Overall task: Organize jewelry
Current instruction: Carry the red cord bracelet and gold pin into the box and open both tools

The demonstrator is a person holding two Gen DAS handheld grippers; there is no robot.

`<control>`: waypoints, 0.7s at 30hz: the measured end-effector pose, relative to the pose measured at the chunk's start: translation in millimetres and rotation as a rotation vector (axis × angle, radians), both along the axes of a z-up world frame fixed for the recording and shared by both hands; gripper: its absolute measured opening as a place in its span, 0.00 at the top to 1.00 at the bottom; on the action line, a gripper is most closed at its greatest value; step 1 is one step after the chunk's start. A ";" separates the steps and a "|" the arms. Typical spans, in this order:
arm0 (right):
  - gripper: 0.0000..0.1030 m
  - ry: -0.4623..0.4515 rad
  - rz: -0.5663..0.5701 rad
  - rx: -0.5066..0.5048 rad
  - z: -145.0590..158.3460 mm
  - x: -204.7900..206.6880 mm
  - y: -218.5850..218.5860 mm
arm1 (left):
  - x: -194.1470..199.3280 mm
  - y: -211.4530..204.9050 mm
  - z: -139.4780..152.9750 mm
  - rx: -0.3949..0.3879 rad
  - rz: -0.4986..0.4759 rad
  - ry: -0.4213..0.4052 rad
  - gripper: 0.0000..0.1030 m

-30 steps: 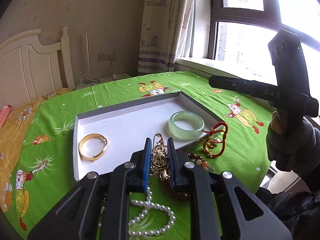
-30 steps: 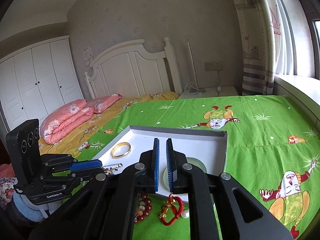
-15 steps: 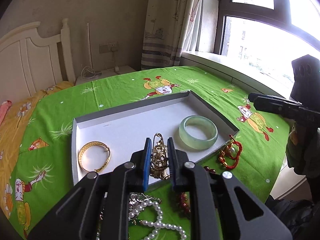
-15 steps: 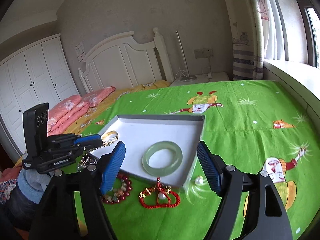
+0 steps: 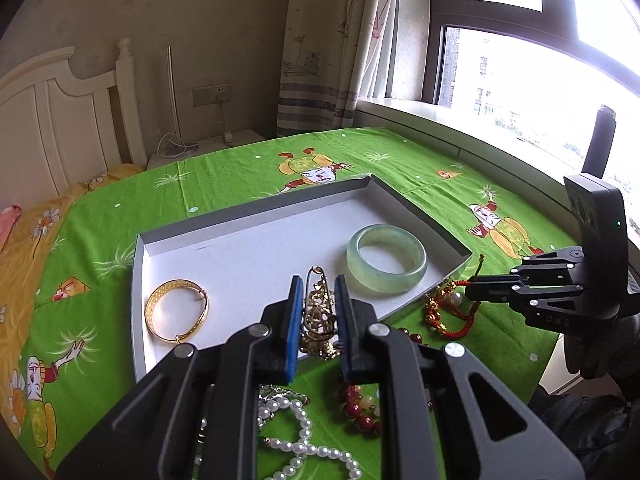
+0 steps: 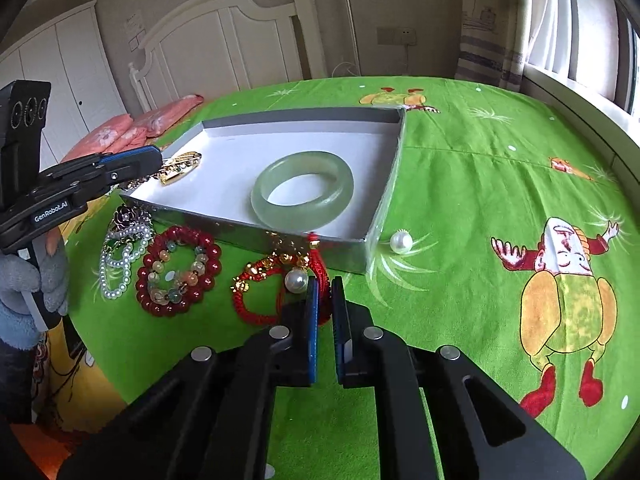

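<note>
Green bedspread [image 5: 400,168] | tray [image 5: 256,216] mid-frame holds jade bangle [image 5: 386,258], gold bangle [image 5: 176,312] | left gripper [image 5: 318,312] pinches gold brooch [image 5: 318,320] over tray's near edge | right gripper [image 6: 323,312] pressed together on red cord bracelet [image 6: 276,292] (lower centre) | pearls [image 6: 120,256], bead bracelet [image 6: 178,270], loose pearl [image 6: 401,242] remain outside

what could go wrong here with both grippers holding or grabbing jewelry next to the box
1. The gold ornament hangs loosely in the left gripper; it may slip or snag the box rim.
2. The right gripper is shut at the red cord bracelet; lifting could drag its pearl or tassel against the box.
3. The loose pearl could roll away.
</note>
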State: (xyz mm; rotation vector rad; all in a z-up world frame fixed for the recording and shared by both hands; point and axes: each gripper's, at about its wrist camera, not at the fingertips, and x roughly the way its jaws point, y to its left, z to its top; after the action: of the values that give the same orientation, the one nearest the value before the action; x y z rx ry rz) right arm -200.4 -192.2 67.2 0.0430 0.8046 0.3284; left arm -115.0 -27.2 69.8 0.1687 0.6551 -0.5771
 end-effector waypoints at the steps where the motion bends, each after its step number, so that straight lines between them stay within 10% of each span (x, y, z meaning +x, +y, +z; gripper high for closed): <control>1: 0.92 -0.026 0.002 -0.018 6.2 -3.6 2.9 | 0.4 1.8 0.2 -0.001 0.003 0.000 0.85; 12: 0.93 -0.236 0.046 -0.040 92.2 35.7 22.7 | 19.8 4.6 6.1 0.032 0.026 0.003 0.85; 21: 0.93 -0.166 0.052 -0.015 80.6 129.4 50.6 | 74.8 -6.8 2.6 0.094 0.078 0.067 0.85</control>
State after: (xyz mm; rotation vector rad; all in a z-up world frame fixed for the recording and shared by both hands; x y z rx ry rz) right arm -71.0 -141.6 147.9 -0.0196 0.6444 0.3704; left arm -40.2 -34.1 72.4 0.2119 0.7513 -0.4782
